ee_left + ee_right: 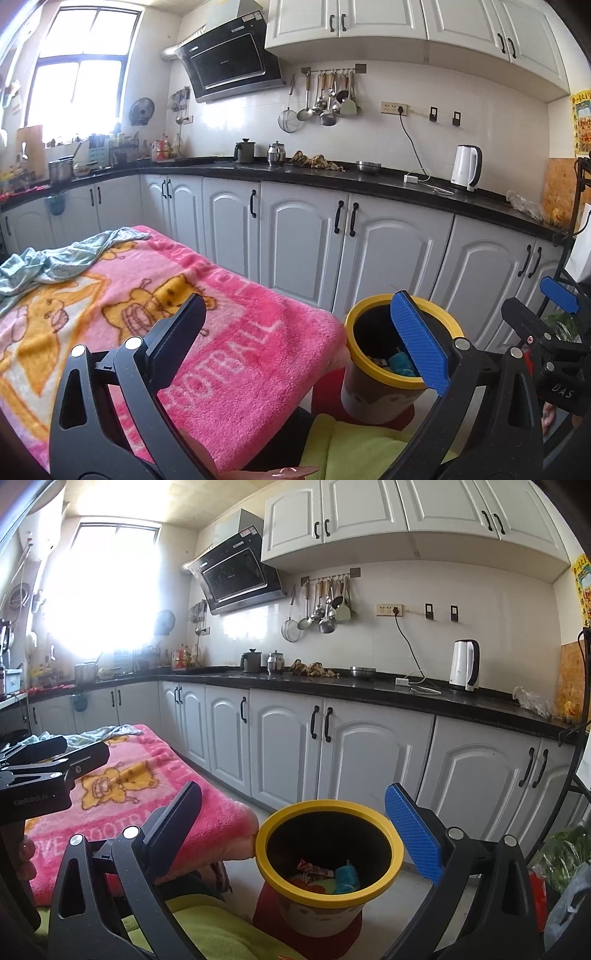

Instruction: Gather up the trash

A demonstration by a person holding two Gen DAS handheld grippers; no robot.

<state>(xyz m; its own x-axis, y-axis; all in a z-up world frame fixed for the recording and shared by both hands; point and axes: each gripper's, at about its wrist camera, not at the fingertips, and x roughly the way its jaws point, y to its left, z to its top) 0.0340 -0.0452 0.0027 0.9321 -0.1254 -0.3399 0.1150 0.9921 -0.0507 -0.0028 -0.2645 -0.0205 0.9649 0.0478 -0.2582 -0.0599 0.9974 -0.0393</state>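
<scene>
A small trash bin (328, 853) with a yellow rim stands on a red stool beside the table; it also shows in the left wrist view (384, 391). Inside lie wrappers, a blue piece (346, 879) and a red-orange piece (310, 871). My right gripper (295, 834) is open and empty, just above and in front of the bin. My left gripper (299, 339) is open and empty, above the edge of the pink blanket (155, 317), left of the bin. The right gripper shows at the right edge of the left wrist view (554, 332).
A teal cloth (48, 262) lies crumpled at the far end of the blanket. White kitchen cabinets (369, 753) with a black counter run behind. A white kettle (464, 664) stands on the counter. A yellow-green cloth (221, 930) lies below. Plastic bags (565, 893) sit at the right.
</scene>
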